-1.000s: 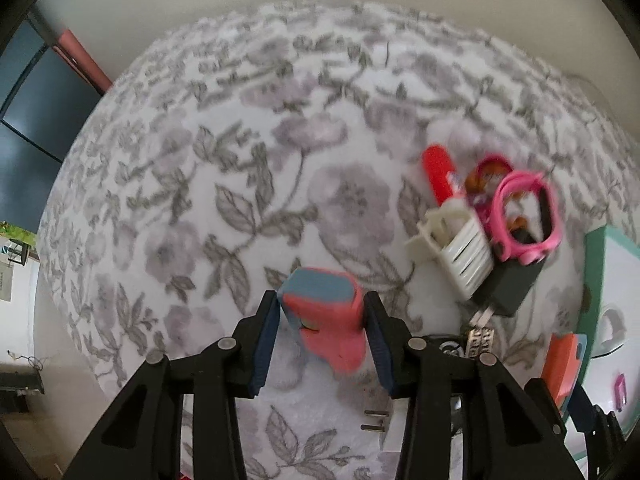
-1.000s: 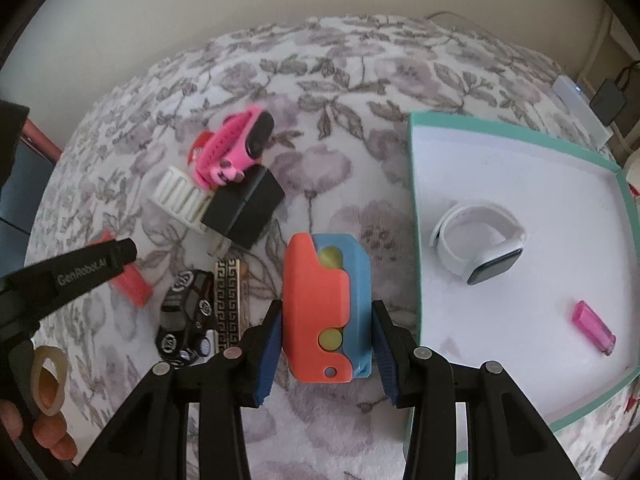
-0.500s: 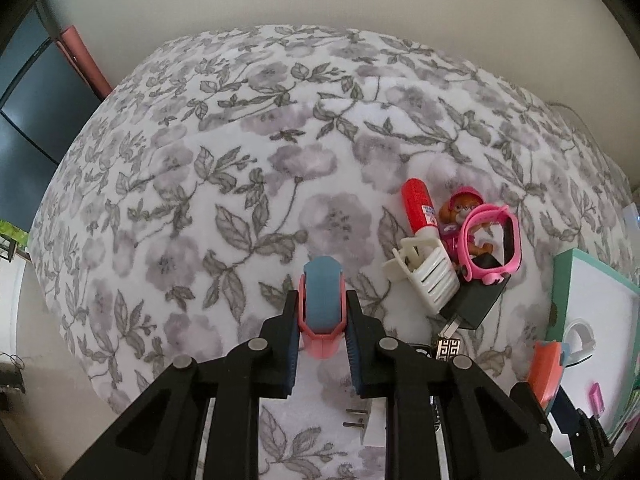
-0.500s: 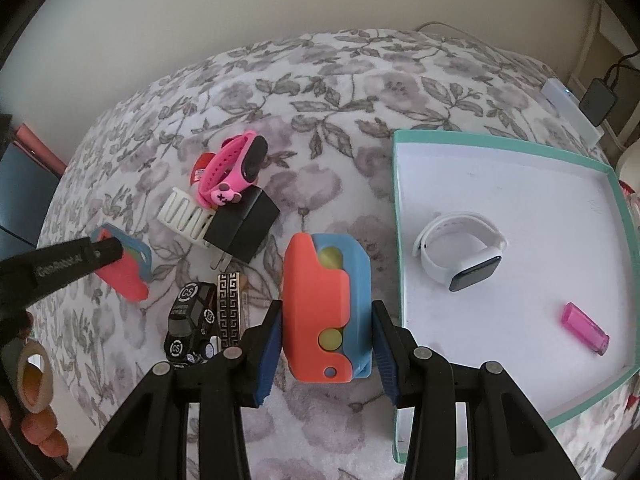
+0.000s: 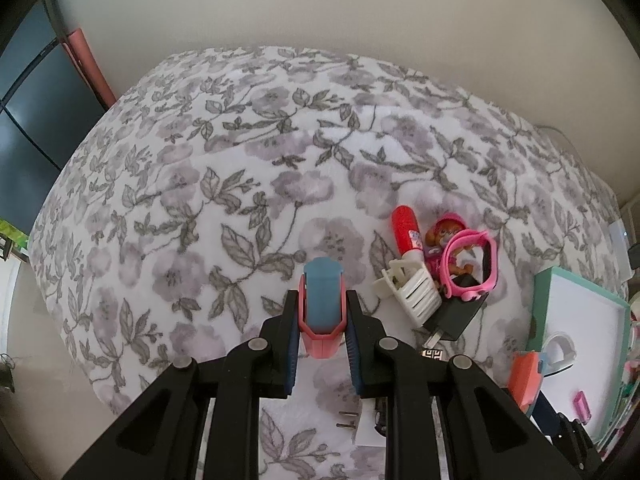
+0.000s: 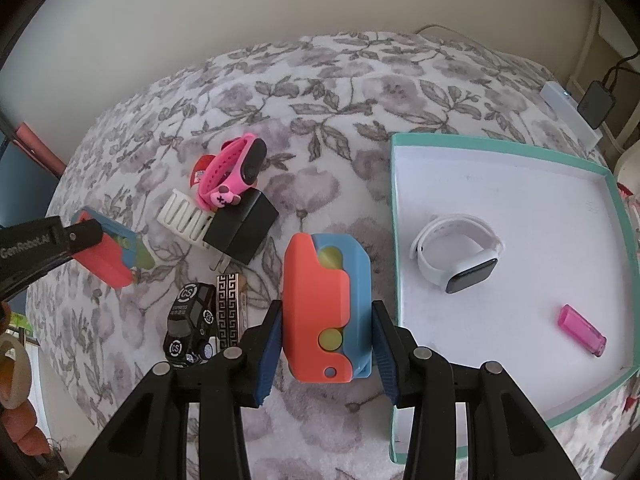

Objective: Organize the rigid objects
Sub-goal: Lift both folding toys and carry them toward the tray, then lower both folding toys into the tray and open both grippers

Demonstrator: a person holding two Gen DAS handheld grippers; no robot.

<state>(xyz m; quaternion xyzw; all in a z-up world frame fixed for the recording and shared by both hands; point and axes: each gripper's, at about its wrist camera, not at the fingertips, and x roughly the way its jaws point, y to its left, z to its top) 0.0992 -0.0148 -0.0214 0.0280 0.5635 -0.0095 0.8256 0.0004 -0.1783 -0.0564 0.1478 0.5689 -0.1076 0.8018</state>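
Since a second ago the left gripper (image 5: 322, 322) has clenched its jaws edge-on around the small coral-and-blue toy (image 5: 321, 312) and lifted it off the floral bedspread (image 5: 240, 168).
Right gripper (image 6: 326, 344), unmoved, grasps the larger coral-and-blue toy (image 6: 326, 308) just beside the teal-rimmed tray (image 6: 622, 216), which holds a white smartwatch (image 6: 458, 258) and pink lighter (image 6: 582, 330); a pink wristband (image 6: 236, 172), black charger (image 6: 240, 232) and toy car (image 6: 190, 322) lie on the bedspread.

Small coral-and-blue toy (image 5: 322, 312) edge-on between tool pads; larger coral-and-blue toy (image 6: 326, 308) upright, likewise clamped
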